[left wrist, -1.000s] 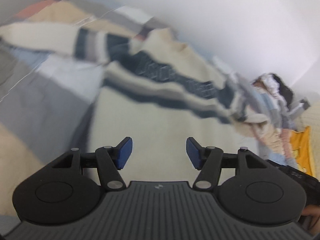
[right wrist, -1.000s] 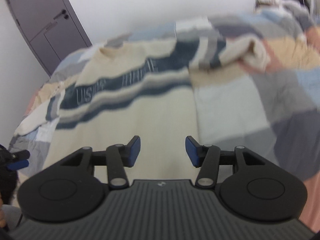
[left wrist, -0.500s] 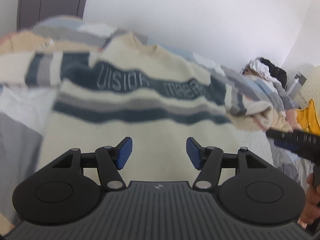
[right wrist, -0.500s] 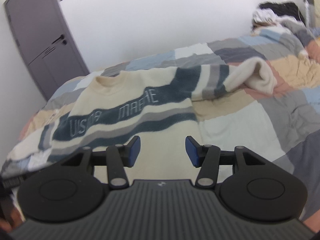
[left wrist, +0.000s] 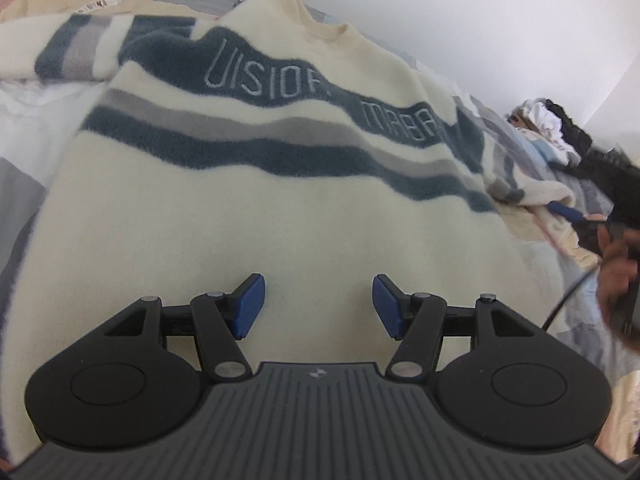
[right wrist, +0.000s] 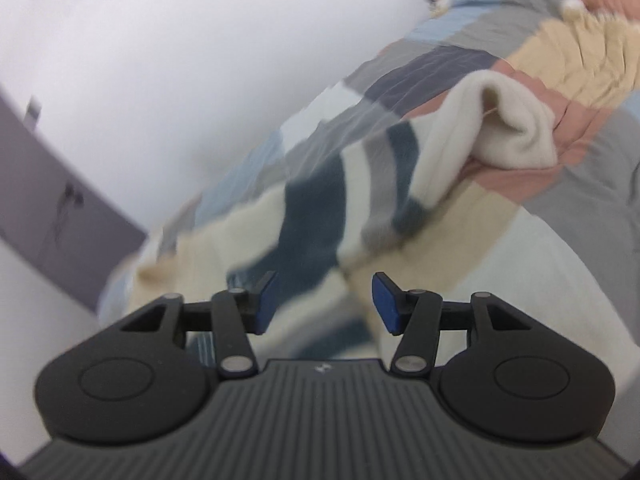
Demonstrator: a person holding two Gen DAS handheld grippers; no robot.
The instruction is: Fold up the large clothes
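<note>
Cream sweater [left wrist: 248, 208], navy-grey stripes; patchwork bedspread [right wrist: 560, 52] grey, blue, tan, pink.

My count across both wrist views

I saw one striped cream sweater [left wrist: 248, 216], one patchwork quilt [right wrist: 568, 56], one grey door [right wrist: 36, 184], one heap of clothes [left wrist: 552, 124], and my two grippers: left [left wrist: 319, 306], right [right wrist: 325, 303].

Patchwork quilt [right wrist: 472, 60] on bed; grey door [right wrist: 48, 216] by white wall [left wrist: 480, 12]; clothes heap [left wrist: 548, 120] far right.
</note>
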